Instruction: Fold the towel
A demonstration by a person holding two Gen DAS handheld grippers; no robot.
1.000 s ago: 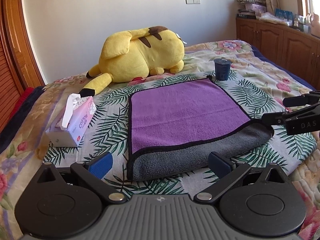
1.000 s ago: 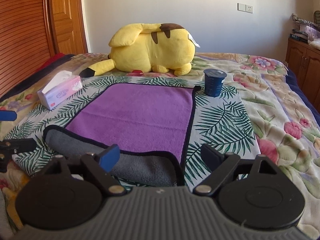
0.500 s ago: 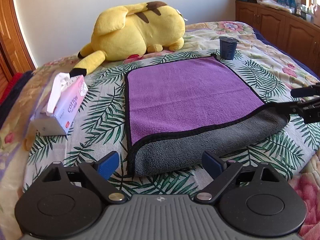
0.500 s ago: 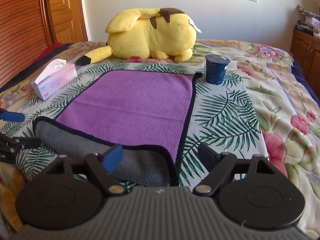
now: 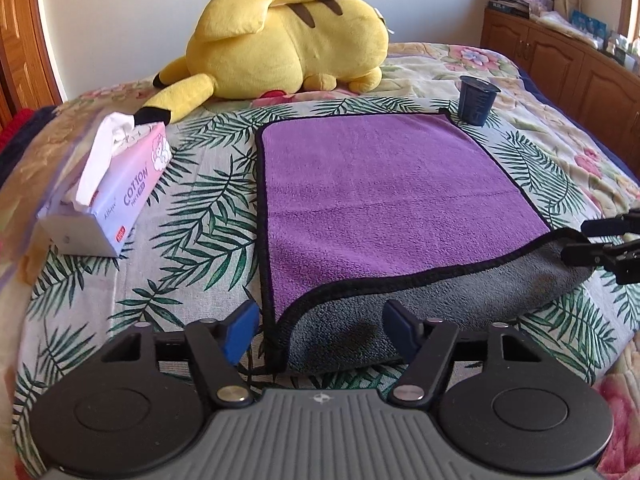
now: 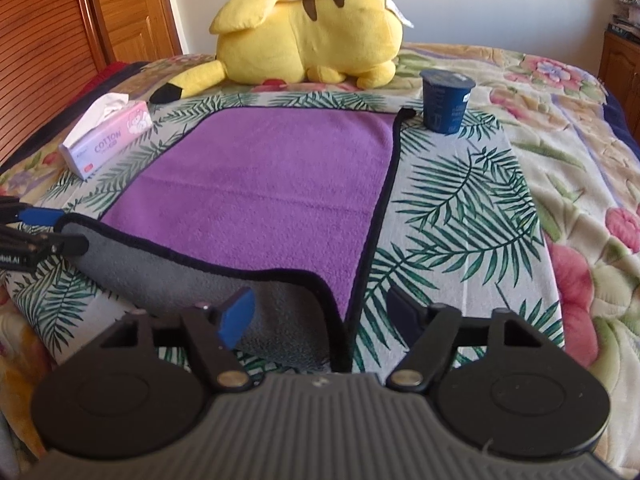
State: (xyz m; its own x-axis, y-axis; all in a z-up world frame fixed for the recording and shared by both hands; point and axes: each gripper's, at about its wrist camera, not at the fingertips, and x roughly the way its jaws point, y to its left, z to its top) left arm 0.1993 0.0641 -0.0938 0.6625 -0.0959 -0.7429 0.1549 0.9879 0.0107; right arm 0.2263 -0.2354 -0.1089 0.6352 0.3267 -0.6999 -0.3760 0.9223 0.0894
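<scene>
While the purple microfibre towel with grey underside and black binding (image 5: pixel 384 204) is lying flat on the leaf-print bed cover (image 5: pixel 200 220), its near edge is sitting turned back in a loose grey roll. The left tool (image 5: pixel 316 330) is hovering wide open and holding nothing, its fingers straddling the near left corner; the right tool (image 6: pixel 320 312) is gaping just as wide and empty over the near right corner.

If either tool is pinching only the top layer of that roll, the flap is likely to unroll and the fold come out crooked. Uneven lifting risks skewing the edges. At twelve o'clock, the dark blue plastic cup (image 6: pixel 446 100) is standing just beside the far right corner, and a careless sweep could be tipping it. The yellow plush toy (image 5: pixel 288 40) and the pink tissue pack (image 5: pixel 120 184) at ten o'clock are lying clear of the towel.
</scene>
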